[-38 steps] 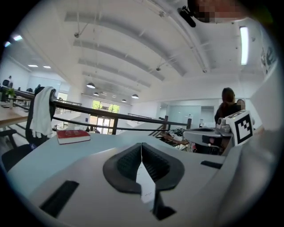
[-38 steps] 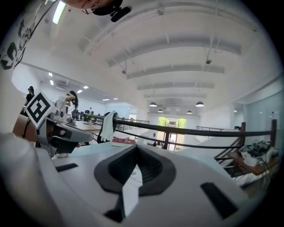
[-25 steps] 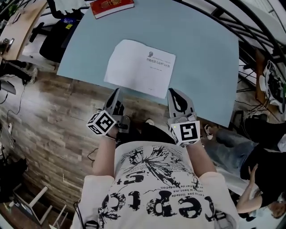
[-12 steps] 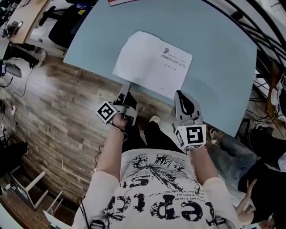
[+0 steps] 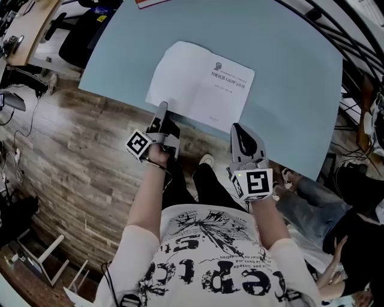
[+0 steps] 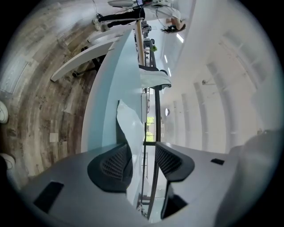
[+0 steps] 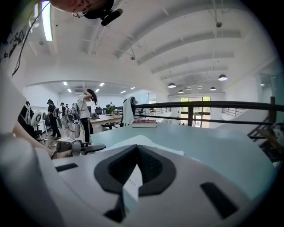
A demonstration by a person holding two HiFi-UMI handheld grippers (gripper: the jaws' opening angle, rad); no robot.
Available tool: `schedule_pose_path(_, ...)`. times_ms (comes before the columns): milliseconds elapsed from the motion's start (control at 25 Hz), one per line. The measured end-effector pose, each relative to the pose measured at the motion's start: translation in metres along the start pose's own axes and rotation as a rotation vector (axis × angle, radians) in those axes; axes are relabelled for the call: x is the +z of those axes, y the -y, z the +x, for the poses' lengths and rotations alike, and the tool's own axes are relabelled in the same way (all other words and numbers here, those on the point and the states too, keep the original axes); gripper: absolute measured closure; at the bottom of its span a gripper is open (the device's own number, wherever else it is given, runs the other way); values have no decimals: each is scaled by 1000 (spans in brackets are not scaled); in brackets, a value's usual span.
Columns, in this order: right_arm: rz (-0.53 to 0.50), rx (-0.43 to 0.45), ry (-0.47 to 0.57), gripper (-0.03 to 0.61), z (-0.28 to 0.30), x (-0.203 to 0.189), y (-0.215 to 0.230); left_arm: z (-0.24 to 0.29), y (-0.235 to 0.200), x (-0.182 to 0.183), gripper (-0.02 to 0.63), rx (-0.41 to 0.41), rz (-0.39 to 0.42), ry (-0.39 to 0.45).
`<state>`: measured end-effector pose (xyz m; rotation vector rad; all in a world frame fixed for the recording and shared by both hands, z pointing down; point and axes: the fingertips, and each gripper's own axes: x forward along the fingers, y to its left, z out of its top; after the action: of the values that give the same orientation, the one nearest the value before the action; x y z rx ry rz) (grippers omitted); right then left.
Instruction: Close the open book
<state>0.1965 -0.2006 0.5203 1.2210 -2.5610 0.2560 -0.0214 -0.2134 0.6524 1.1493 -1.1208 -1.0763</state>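
The open book [image 5: 201,84] lies flat on the pale blue table [image 5: 288,72], white pages up, with small print on its right page. My left gripper [image 5: 162,109] is rolled onto its side at the book's near left corner. Its jaws have just been opening. In the left gripper view the left gripper [image 6: 142,155] is open, with the table's edge and a curled white page [image 6: 128,124] in line with the gap and neither pad pressing on them. My right gripper [image 5: 237,129] is shut at the table's near edge, short of the book's right corner, with its tips meeting [image 7: 136,148].
A red book [image 5: 150,2] lies at the table's far edge and also shows as the red book [image 7: 144,123] in the right gripper view. Wooden floor, a dark chair [image 5: 81,36] and desks lie to the left. A black railing [image 5: 354,36] runs on the right, and a seated person [image 5: 354,228] is at the lower right.
My left gripper has rolled onto its side, dropped to the book's near left corner and opened its jaws. My right gripper has sunk a little and stays shut.
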Motion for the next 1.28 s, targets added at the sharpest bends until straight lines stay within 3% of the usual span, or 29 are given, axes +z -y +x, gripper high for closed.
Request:
schedule_pose_path(120, -8, 4, -9, 569, 0, -3, -4, 2, 1, 5, 438, -3, -46, 22)
schedule_pose_path(240, -9, 3, -7, 568, 1, -2, -8, 0, 4, 5, 573, 29, 59, -5)
schedule_pose_path(560, 17, -23, -1, 568, -5, 3, -10, -1, 34, -21, 592, -16, 282, -115)
schedule_pose_path(720, 23, -25, 22, 569, -11, 14, -12, -1, 46, -38, 592, 51, 562, -200)
schedule_pose_path(880, 49, -36, 31, 569, -20, 17, -4, 1, 55, -62, 592, 110, 793, -242)
schedule_pose_path(1280, 69, -91, 41, 568, -47, 11, 27, 9, 40, -138, 592, 171, 1370, -474)
